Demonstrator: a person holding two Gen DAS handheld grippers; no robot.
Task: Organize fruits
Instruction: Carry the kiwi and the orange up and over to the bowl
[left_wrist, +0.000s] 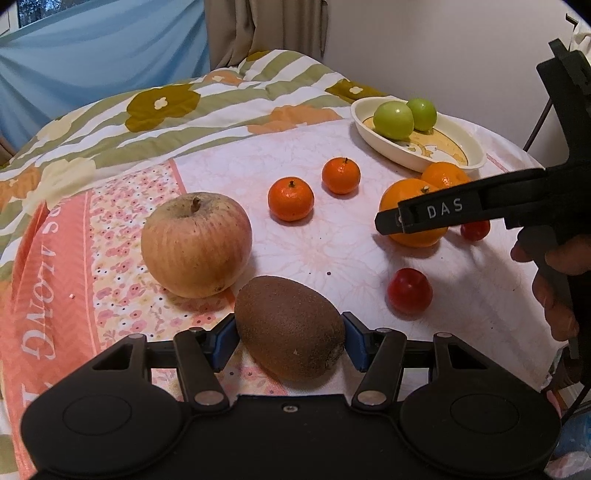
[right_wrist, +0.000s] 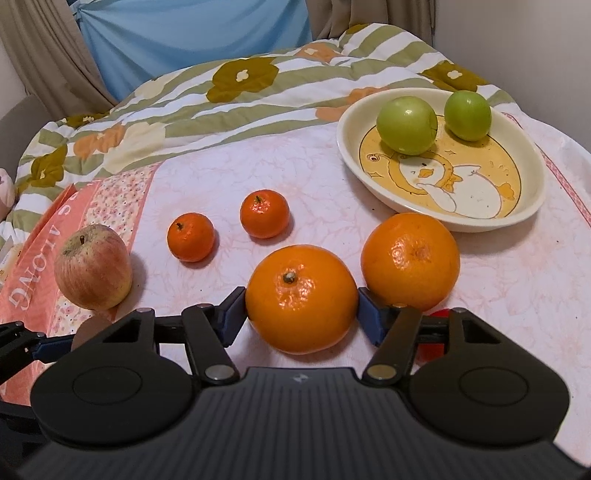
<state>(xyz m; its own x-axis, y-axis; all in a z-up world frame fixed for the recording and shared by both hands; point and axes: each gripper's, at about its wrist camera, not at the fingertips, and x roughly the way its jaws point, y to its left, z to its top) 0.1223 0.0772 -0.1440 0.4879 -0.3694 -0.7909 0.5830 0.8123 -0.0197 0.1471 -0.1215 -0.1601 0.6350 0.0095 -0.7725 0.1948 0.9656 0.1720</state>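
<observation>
My left gripper (left_wrist: 290, 338) is shut on a brown kiwi (left_wrist: 291, 328), its blue pads against both sides. My right gripper (right_wrist: 301, 315) is shut on a large orange (right_wrist: 301, 297); it shows from the side in the left wrist view (left_wrist: 388, 223). A second large orange (right_wrist: 410, 260) lies just right of it. Two small tangerines (right_wrist: 190, 236) (right_wrist: 264, 213) lie in the middle. A reddish apple (left_wrist: 195, 243) sits left, next to the kiwi. Two green fruits (right_wrist: 406, 123) (right_wrist: 467, 114) lie in the cream duck dish (right_wrist: 524, 214).
Two small red fruits (left_wrist: 409, 290) (left_wrist: 475, 229) lie on the pink cloth (left_wrist: 332, 240) near the right gripper. A flowered quilt (right_wrist: 240, 96) is bunched behind the fruits. A blue curtain hangs at the back.
</observation>
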